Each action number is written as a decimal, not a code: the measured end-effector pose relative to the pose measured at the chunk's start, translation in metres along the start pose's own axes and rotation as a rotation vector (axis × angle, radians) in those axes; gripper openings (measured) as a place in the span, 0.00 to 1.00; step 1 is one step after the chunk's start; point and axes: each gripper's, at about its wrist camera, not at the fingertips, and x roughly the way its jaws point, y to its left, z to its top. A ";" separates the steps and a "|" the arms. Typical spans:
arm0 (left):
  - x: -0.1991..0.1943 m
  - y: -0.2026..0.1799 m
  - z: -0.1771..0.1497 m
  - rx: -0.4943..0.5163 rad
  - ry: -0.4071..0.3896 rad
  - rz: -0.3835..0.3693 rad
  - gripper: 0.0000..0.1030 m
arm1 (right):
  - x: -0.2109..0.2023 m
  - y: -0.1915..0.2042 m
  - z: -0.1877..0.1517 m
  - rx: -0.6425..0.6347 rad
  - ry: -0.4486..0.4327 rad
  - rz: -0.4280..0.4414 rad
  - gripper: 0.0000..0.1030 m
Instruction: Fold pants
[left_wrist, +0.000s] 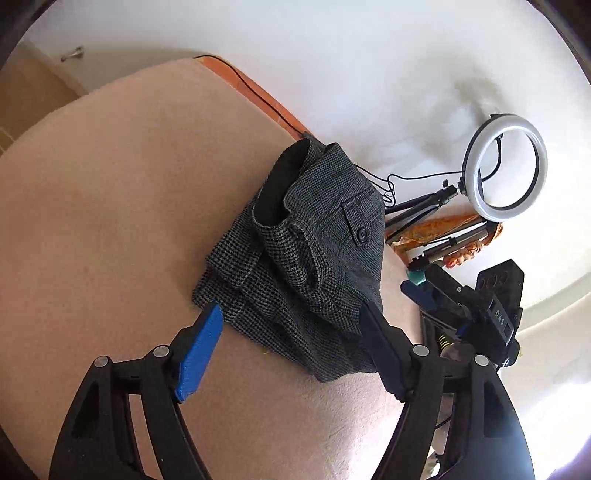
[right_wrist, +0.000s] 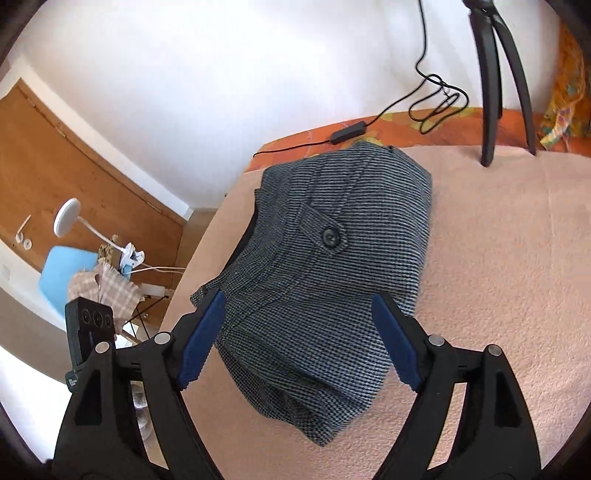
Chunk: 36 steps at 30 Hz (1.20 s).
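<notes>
Left wrist view: left tool spread wide, empty, over folded grey houndstooth pants on peach-covered bed, ring light beyond; right wrist view: right tool wide, empty, straddling the pants' near end.

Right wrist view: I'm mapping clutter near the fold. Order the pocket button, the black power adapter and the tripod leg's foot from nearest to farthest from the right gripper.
1. Pocket button, on the folded pants just ahead of the open right gripper.
2. Black power adapter, beyond the pants at the bed's far edge.
3. Tripod leg's foot, far right; about as far as the adapter, too close to call.
</notes>
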 end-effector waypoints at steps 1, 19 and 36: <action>0.004 0.004 -0.003 -0.033 0.001 -0.009 0.74 | -0.001 -0.009 0.001 0.027 0.001 0.001 0.81; 0.032 0.023 -0.008 -0.225 -0.127 -0.097 0.78 | 0.036 -0.088 0.016 0.256 0.024 0.106 0.84; 0.051 0.007 0.010 -0.196 -0.188 0.080 0.71 | 0.080 -0.076 0.051 0.275 -0.007 0.074 0.62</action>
